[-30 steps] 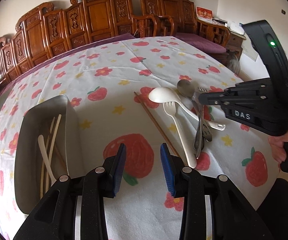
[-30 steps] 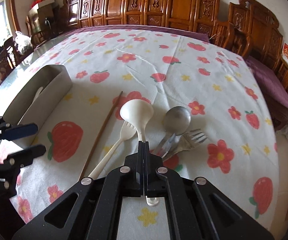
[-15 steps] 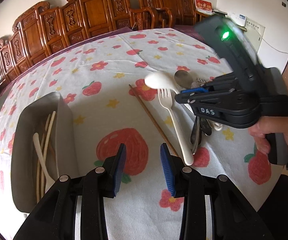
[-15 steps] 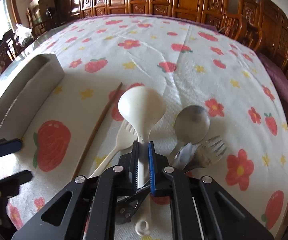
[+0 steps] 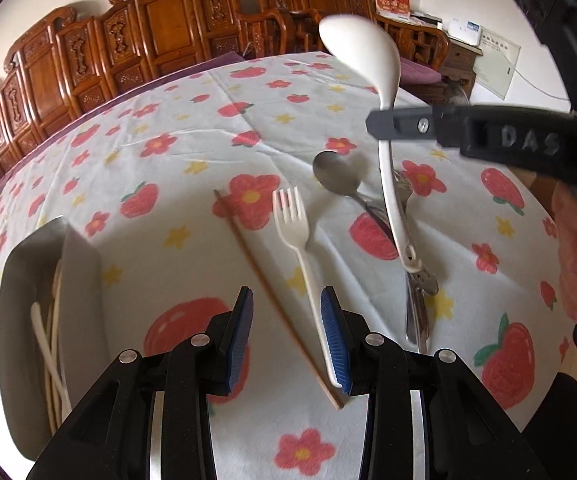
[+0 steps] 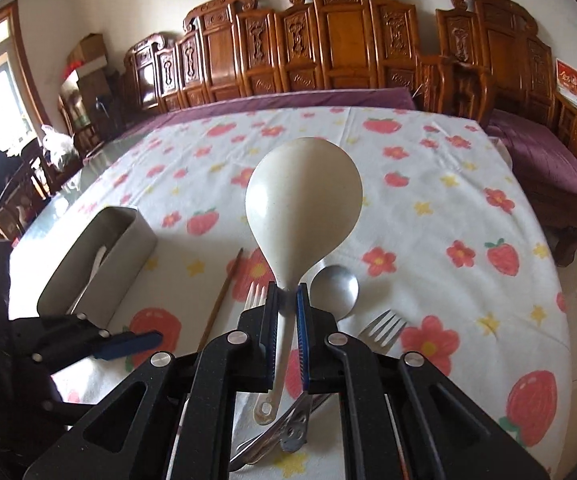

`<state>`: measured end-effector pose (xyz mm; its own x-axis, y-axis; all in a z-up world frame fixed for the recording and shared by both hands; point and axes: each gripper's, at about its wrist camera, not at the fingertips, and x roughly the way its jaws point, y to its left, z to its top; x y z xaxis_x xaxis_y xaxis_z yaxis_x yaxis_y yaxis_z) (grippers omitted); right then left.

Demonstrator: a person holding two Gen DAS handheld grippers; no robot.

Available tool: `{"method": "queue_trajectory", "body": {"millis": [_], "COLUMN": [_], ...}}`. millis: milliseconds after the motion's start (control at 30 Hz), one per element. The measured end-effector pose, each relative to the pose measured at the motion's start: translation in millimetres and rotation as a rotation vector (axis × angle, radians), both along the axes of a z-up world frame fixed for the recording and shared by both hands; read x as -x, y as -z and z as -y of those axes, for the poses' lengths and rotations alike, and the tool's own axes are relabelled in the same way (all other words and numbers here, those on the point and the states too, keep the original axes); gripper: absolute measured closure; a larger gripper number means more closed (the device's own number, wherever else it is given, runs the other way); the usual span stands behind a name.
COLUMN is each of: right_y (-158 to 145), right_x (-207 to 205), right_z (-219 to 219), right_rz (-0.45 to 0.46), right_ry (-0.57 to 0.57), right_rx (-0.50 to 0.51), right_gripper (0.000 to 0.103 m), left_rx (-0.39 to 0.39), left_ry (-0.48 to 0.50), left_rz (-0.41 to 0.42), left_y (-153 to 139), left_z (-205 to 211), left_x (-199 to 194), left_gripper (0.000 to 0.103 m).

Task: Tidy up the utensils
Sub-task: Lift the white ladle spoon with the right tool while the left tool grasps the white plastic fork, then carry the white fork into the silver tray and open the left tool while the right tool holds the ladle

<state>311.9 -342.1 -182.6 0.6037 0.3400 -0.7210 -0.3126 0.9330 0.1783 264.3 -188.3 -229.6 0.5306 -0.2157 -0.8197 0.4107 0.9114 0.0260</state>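
Note:
My right gripper (image 6: pixel 287 304) is shut on the neck of a cream ladle (image 6: pixel 302 200) and holds it in the air, bowl up; it also shows in the left wrist view (image 5: pixel 362 54). My left gripper (image 5: pixel 287 334) is open and empty, low over the table beside a white plastic fork (image 5: pixel 294 224) and a wooden chopstick (image 5: pixel 264 284). A metal spoon (image 5: pixel 336 176) and a metal fork (image 6: pixel 382 326) lie on the tablecloth under the ladle. A grey utensil tray (image 5: pixel 80 264) with pale utensils stands at the left.
The table has a white cloth (image 6: pixel 428 200) with strawberries and flowers. Carved wooden chairs (image 6: pixel 328 40) line the far side. The table's right edge (image 6: pixel 564 272) drops to a purple-cushioned bench.
My right gripper closed on the ladle and lifted it off the table, bowl upward. My left gripper stayed open and shifted closer to the white fork and chopstick.

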Motion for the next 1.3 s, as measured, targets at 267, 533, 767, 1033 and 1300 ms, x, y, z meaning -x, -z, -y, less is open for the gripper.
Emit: {"method": "queue_trajectory", "body": {"millis": [267, 533, 767, 1033, 1300], "right_y": [-15, -5, -11, -37, -73], "right_x": [14, 30, 44, 66, 89], "right_z": [20, 35, 36, 25, -2], "right_rz": [0.037, 0.019, 0.024, 0.055, 0.095], "right_ry": [-0.003, 0.004, 0.01, 0.007, -0.016], "right_rx": [0.018, 0.025, 0.029, 0.049, 0.063], "right_gripper": [0.093, 0.093, 0.093, 0.093, 0.093], "left_rx": [0.008, -0.018, -0.011, 0.018, 0.044], "left_ry": [0.01, -0.008, -0.002, 0.007, -0.01], "left_rz": [-0.052, -0.099, -0.096, -0.024, 0.055], "left_y": [15, 28, 17, -29, -82], "left_z": [18, 26, 24, 13, -18], "left_x": [-21, -37, -33, -10, 17], "left_gripper": [0.07, 0.087, 0.097, 0.097, 0.097]}}
